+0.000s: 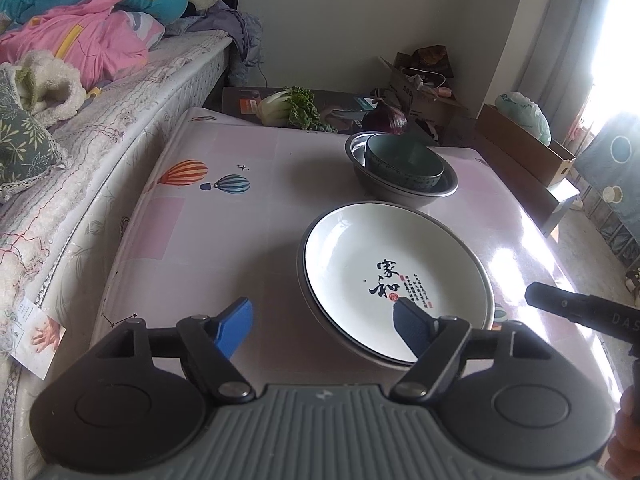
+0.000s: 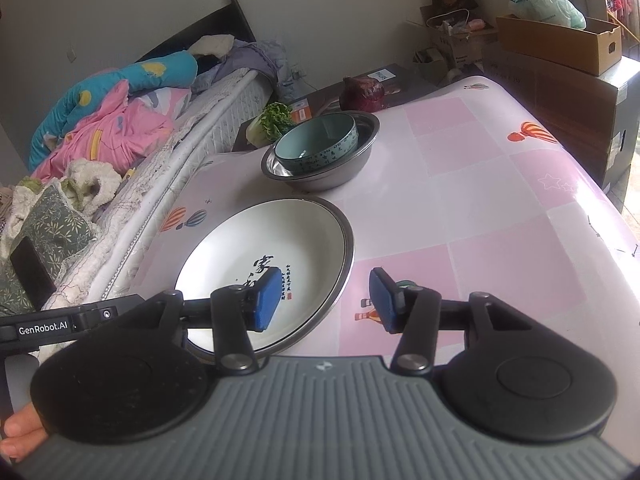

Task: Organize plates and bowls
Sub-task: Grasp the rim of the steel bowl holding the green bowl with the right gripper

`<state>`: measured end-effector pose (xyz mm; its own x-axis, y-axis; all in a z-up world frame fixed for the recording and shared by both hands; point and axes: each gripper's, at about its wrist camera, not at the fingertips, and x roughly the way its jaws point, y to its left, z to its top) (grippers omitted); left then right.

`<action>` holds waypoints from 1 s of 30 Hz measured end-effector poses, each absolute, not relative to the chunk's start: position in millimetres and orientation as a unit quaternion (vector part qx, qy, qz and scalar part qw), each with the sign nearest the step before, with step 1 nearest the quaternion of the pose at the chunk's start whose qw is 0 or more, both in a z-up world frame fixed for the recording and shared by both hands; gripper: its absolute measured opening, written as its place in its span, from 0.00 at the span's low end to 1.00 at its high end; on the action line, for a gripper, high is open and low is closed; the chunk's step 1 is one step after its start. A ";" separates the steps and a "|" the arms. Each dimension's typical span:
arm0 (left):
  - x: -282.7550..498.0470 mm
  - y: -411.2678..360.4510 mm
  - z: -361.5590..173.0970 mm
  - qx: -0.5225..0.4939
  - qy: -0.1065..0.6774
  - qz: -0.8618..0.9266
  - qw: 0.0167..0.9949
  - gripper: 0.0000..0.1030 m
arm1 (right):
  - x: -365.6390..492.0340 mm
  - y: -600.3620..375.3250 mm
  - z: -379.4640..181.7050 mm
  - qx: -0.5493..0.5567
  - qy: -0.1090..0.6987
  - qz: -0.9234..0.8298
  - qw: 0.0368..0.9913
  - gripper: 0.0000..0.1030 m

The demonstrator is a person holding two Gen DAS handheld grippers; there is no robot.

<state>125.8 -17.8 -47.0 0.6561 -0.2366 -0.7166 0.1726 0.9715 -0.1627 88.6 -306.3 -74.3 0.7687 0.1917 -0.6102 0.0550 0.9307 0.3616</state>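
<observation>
I see the bed (image 1: 80, 128) piled with pink and teal bedding running along the left side of the table (image 1: 240, 240), which wears a pink checked cloth with balloon prints. On the table, nearest my grippers, sits the white plate (image 1: 384, 264) with black calligraphy, nested in a metal plate whose grey rim shows around it. Beyond the white plate, towards the table's far edge, stands the metal basin (image 1: 404, 192) with the teal bowl (image 1: 404, 160) resting inside it, tilted against the rim. Past the basin, off the table, lie a leafy green vegetable (image 1: 288, 110) and a purple cabbage (image 1: 386, 120). My left gripper (image 1: 324, 330) is released, its jaws wide, one finger over the white plate's near rim, nothing held. My right gripper (image 2: 324, 300) is also released, straddling the plate's right rim without pressing it.
</observation>
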 end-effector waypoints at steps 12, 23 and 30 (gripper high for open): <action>195.1 -27.7 -37.1 -0.041 0.412 -0.130 0.901 0.74 | 125.0 -337.9 -58.2 0.179 0.329 0.026 0.927 0.47; 301.5 -64.6 -42.9 -0.049 0.427 -0.153 0.890 0.69 | 225.4 -380.2 -68.0 0.217 0.337 0.035 0.915 0.47; 351.8 -80.3 -60.8 -0.052 0.431 -0.139 0.890 0.60 | 288.4 -391.8 -80.8 0.228 0.343 0.038 0.910 0.41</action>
<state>351.8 -80.3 -60.8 0.5895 -0.2917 -0.7533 0.2014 0.9561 -0.2127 288.4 -391.8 -80.8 0.7618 0.2264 -0.6069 0.0864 0.8931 0.4416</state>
